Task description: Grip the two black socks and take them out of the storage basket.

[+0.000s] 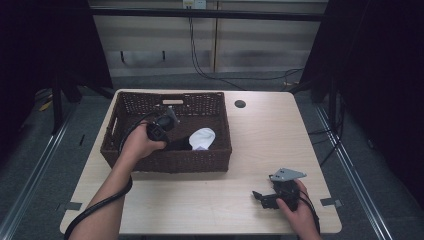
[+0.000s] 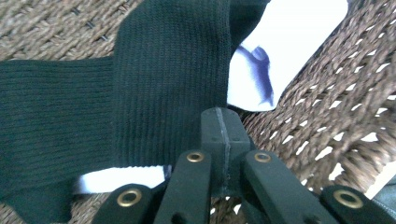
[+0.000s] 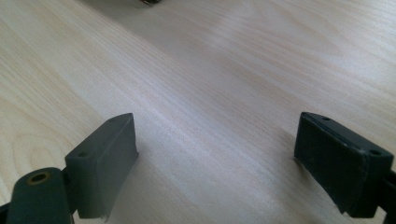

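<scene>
Nearest the front edge of the pale wooden table (image 1: 210,200), toward its front right corner, the right gripper (image 1: 261,197) rests in the person's right hand (image 1: 300,212), lying level on the surface with its jaws pointing left along that front edge. In the right gripper view its two black jaws stand wide apart over bare wood grain, released, nothing between them.

Farther back, at the rear left part of the table, stands the dark brown woven wicker basket (image 1: 165,161), rectangular, its long sides parallel to the table's front edge. Inside it lie a black ribbed sock (image 2: 163,79) and a white sock with a dark blue mark (image 2: 289,42). In the left gripper view the black sock stretches across the basket floor, its long axis running from the left edge of that view toward the upper middle, where it bends and partly covers the white sock; a white band shows under its lower hem. In the high view the white sock (image 1: 203,138) lies near the basket's middle, by its front wall, the black sock (image 1: 179,144) just left of it.

The left gripper (image 2: 220,116), held by the left hand (image 1: 137,145) over the basket's left half, points down into it. Its jaws are clenched together, tips at the black sock's lower edge; whether any fabric is pinched I cannot tell.
</scene>
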Tool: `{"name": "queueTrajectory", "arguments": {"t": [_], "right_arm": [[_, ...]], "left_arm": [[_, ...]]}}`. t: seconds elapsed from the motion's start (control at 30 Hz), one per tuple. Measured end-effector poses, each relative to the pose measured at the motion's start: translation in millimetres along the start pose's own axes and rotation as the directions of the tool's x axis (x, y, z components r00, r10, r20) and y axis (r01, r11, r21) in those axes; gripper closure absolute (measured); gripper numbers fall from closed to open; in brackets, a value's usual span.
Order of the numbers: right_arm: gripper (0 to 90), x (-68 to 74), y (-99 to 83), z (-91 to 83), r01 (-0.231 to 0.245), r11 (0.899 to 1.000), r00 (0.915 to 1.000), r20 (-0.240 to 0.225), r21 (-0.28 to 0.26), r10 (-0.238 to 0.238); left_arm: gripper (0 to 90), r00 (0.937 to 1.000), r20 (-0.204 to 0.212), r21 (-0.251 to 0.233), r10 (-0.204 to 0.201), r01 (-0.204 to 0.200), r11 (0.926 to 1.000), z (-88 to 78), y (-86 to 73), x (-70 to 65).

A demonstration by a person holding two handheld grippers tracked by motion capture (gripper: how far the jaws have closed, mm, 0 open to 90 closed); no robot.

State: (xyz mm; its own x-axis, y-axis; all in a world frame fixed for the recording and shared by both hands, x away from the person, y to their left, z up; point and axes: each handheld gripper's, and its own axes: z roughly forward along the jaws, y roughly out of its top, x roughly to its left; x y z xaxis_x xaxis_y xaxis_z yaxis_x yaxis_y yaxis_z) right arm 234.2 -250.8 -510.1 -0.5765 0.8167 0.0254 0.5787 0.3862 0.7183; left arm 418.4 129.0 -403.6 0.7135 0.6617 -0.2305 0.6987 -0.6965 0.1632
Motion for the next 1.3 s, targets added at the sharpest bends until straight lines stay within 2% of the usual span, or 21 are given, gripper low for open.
{"name": "queueTrajectory", "arguments": {"t": [0.23, 0.33, 0.37, 0.4, 0.43, 0.47, 0.5, 0.57, 0.63, 0.7, 0.83, 0.97, 1.0, 1.03, 1.07, 1.13, 1.17, 1.2, 1.23, 1.27, 1.3], "right_arm": [[12.1, 0.0, 0.0, 0.0, 0.0, 1.0, 1.0, 0.0, 0.0, 0.0], [12.1, 0.0, 0.0, 0.0, 0.0, 1.0, 1.0, 0.0, 0.0, 0.0], [12.1, 0.0, 0.0, 0.0, 0.0, 1.0, 1.0, 0.0, 0.0, 0.0], [12.1, 0.0, 0.0, 0.0, 0.001, 1.0, 1.0, 0.0, -0.001, -0.001], [12.1, 0.0, 0.0, 0.0, 0.0, 1.0, 1.0, 0.0, 0.0, 0.0], [12.1, 0.0, 0.0, 0.0, 0.0, 1.0, 1.0, 0.0, 0.0, 0.0], [12.1, 0.0, 0.0, 0.0, 0.0, 1.0, 1.0, 0.0, 0.0, 0.0], [12.1, 0.0, 0.0, 0.0, 0.0, 1.0, 1.0, 0.0, 0.0, 0.0], [12.1, 0.0, 0.0, 0.0, 0.0, 1.0, 1.0, 0.0, 0.0, 0.0], [12.1, 0.0, 0.0, 0.0, -0.001, 1.0, 1.0, 0.0, 0.0, 0.001], [12.1, 0.0, 0.0, 0.0, 0.0, 1.0, 1.0, 0.0, 0.0, 0.0], [12.1, 0.1, 0.0, 0.0, 0.0, 1.0, 1.0, 0.0, 0.0, 0.0], [12.1, 0.3, 0.1, 0.1, -0.004, 1.0, 1.0, 0.0, -0.001, 0.004], [12.1, 0.3, 0.1, 0.1, -0.004, 1.0, 1.0, 0.0, -0.001, 0.004], [12.1, 0.2, 0.1, 0.1, -0.004, 1.0, 1.0, 0.0, -0.001, 0.004], [12.1, 0.1, 0.0, 0.0, -0.001, 1.0, 1.0, 0.0, 0.0, 0.001], [12.1, 0.1, 0.0, 0.0, 0.0, 1.0, 1.0, -0.001, 0.0, 0.0], [12.1, 0.0, 0.0, 0.0, -0.001, 1.0, 1.0, 0.0, 0.0, 0.001], [12.1, 0.1, 0.0, 0.0, -0.001, 1.0, 1.0, -0.001, 0.0, 0.001], [12.1, 0.1, 0.0, 0.0, -0.001, 1.0, 1.0, 0.0, 0.0, 0.001], [12.1, 0.1, 0.0, 0.0, -0.001, 1.0, 1.0, 0.0, 0.0, 0.001]], "left_arm": [[90.0, 0.9997, -0.025, -0.002, -0.005, 0.005, 1.0, -9.3, 0.1, 2.7], [90.0, 0.9997, -0.021, 0.003, -0.012, 0.012, 0.9999, -7.8, 1.0, 5.4], [88.0, 0.9993, -0.031, -0.012, -0.02, 0.02, 0.9997, -6.7, 1.7, 6.2], [60.4, 0.9986, -0.042, -0.031, -0.032, 0.03, 0.9991, -5.5, 3.1, 6.9], [52.9, 0.9983, -0.046, -0.047, -0.037, 0.035, 0.9983, -3.5, 4.6, 7.7], [52.9, 0.998, -0.044, -0.053, -0.045, 0.042, 0.9977, -2.0, 5.8, 8.7], [48.8, 0.9979, -0.036, -0.051, -0.053, 0.051, 0.9974, 0.6, 7.0, 9.7], [35.5, 0.9972, -0.037, -0.022, -0.065, 0.064, 0.9977, 11.6, 9.8, 10.9], [34.6, 0.9971, -0.019, -0.007, -0.074, 0.074, 0.9973, 13.5, 10.7, 12.0], [34.4, 0.9967, -0.016, -0.025, -0.079, 0.079, 0.9966, 12.8, 10.7, 13.5], [23.2, 0.9939, -0.018, -0.006, -0.109, 0.109, 0.994, 14.4, 11.9, 19.4], [25.5, 0.9911, 0.0, 0.0, -0.133, 0.133, 0.9911, 15.1, 14.7, 20.9], [28.4, 0.9901, -0.016, -0.033, -0.14, 0.139, 0.9897, 15.7, 15.1, 22.8], [31.5, 0.9901, -0.016, -0.033, -0.14, 0.139, 0.9897, 15.7, 15.1, 22.8], [31.7, 0.9891, -0.025, -0.029, -0.145, 0.145, 0.9891, 17.7, 15.2, 23.2], [33.8, 0.9851, 0.001, 0.008, -0.172, 0.172, 0.9851, 29.1, 13.4, 23.4], [32.7, 0.9832, 0.01, 0.006, -0.182, 0.182, 0.9832, 31.0, 13.1, 23.9], [33.3, 0.9828, 0.004, 0.001, -0.185, 0.185, 0.9828, 30.9, 12.8, 24.6], [37.2, 0.9846, -0.021, 0.005, -0.174, 0.174, 0.9848, 30.3, 12.6, 24.4], [42.8, 0.9846, -0.021, 0.005, -0.174, 0.174, 0.9848, 30.3, 12.6, 24.4], [42.8, 0.9855, -0.034, 0.01, -0.166, 0.167, 0.986, 30.2, 12.4, 23.3]]}}
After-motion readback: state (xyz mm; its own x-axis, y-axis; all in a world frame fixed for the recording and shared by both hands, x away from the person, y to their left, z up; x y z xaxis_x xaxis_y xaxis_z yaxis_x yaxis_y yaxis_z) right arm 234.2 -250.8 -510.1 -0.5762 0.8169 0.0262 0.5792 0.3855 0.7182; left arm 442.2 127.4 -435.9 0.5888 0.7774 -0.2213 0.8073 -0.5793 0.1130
